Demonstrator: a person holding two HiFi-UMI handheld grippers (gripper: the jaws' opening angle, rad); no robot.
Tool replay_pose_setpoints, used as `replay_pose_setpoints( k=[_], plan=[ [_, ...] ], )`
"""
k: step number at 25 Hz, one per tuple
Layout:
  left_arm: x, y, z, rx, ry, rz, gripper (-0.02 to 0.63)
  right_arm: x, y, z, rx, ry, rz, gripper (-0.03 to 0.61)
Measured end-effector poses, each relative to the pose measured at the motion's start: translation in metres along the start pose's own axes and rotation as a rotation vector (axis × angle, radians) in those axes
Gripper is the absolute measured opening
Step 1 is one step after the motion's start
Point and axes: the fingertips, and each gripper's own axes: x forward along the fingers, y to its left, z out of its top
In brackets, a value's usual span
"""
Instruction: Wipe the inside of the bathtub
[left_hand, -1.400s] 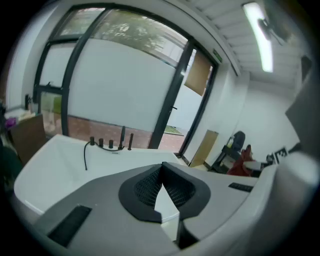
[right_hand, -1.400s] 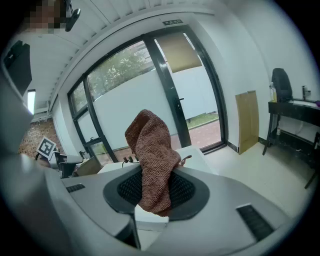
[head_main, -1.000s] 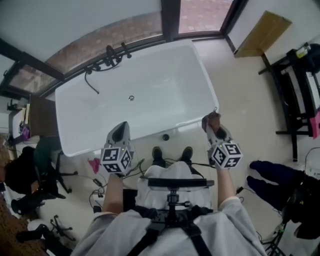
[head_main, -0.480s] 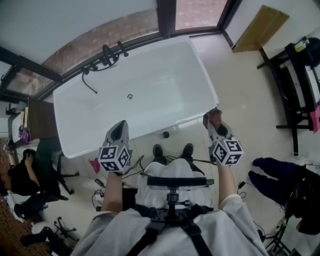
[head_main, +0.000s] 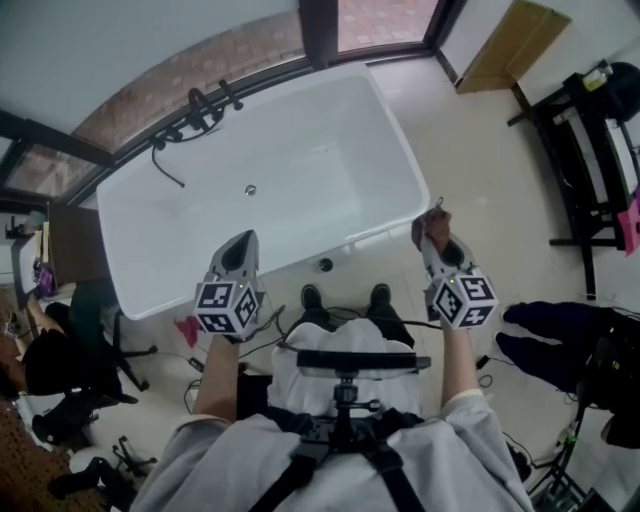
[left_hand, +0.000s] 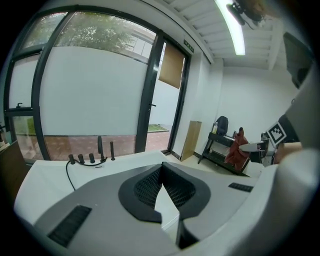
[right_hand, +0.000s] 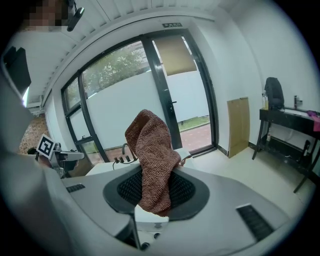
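Hanging beside the near right corner of the tub, the cloth is being clamped by the right gripper; fingers of the left gripper are being held together.

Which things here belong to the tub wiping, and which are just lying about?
Job in hand:
bathtub
brown cloth
right tool, shut on the cloth
left tool, shut and empty

Lying about:
black rack
cardboard sheet
office chair
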Motion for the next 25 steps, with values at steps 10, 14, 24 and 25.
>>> replay_pose_setpoints(
  k=[10, 14, 24, 25],
  plan=[
    [0.019, -0.103, 0.01, -0.076, -0.055, 0.109, 0.008, -0.018, -0.082, 0.015, -0.047, -0.008, 0.12, 0.115],
    [0.033, -0.155, 0.005, -0.043, -0.054, 0.118, 0.008, -0.038, -0.123, 0.01, -0.036, 0.002, 0.139, 0.115],
    [0.04, -0.214, 0.027, -0.028, -0.107, 0.174, 0.008, -0.061, -0.179, 0.025, -0.121, 0.001, 0.153, 0.114],
    [0.041, -0.219, 0.029, -0.018, -0.104, 0.168, 0.008, -0.063, -0.182, 0.025, -0.12, -0.001, 0.151, 0.114]
  ],
)
